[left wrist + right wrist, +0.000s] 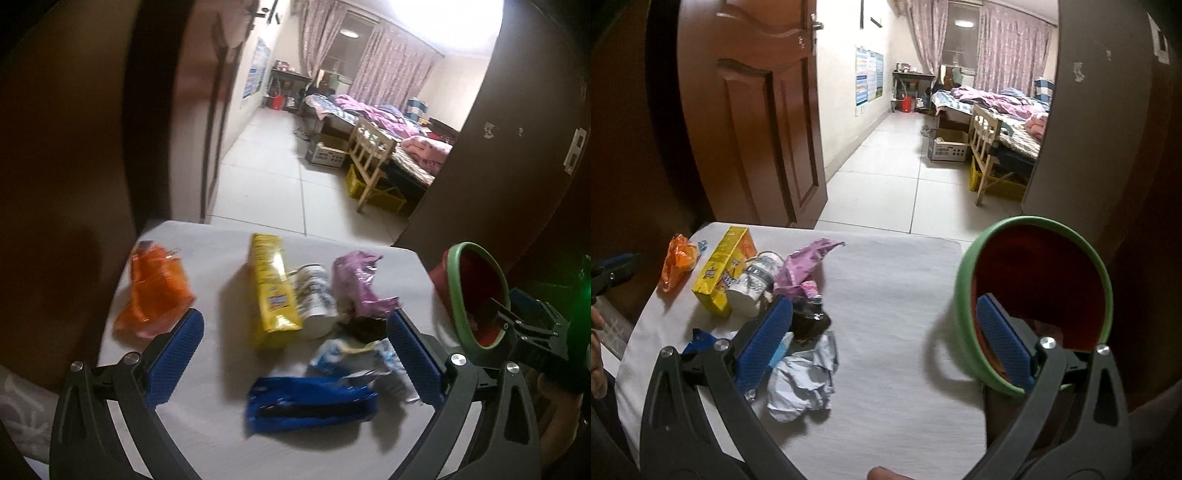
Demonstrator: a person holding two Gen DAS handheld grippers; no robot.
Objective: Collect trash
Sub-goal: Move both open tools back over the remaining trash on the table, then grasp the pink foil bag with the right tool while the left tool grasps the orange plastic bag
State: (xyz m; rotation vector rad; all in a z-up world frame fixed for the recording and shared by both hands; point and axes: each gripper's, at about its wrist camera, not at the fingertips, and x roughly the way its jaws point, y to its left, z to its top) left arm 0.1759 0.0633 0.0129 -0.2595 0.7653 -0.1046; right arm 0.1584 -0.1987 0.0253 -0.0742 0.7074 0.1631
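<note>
Both claws stand wide apart and grip nothing; the left gripper [295, 349] hovers over the litter with its jaws spread either side of the pile; the right gripper [890, 341] has one blue finger [1003, 338] reaching inside the bin's mouth and the other out over the table [894, 288], so whether it touches the rim I cannot tell, but it is not clamped on it. Trash lies on the left part of the table: an orange bag [157, 291] apart at the far left; a yellow box [273, 291] lying beside a white can [316, 295]; a pink wrapper [356, 282] next to that; a dark scrap [810, 321]; crumpled paper [803, 380]; a blue wrapper [310, 402] nearest the left claw. At the table's right edge sits the bin [1034, 291], red with a green rim, tipped so its mouth faces the camera; its inside is dim, with perhaps something low down. Judging by this, collecting has barely begun, if at all; nearly every piece is left to pick up and drop in.
</note>
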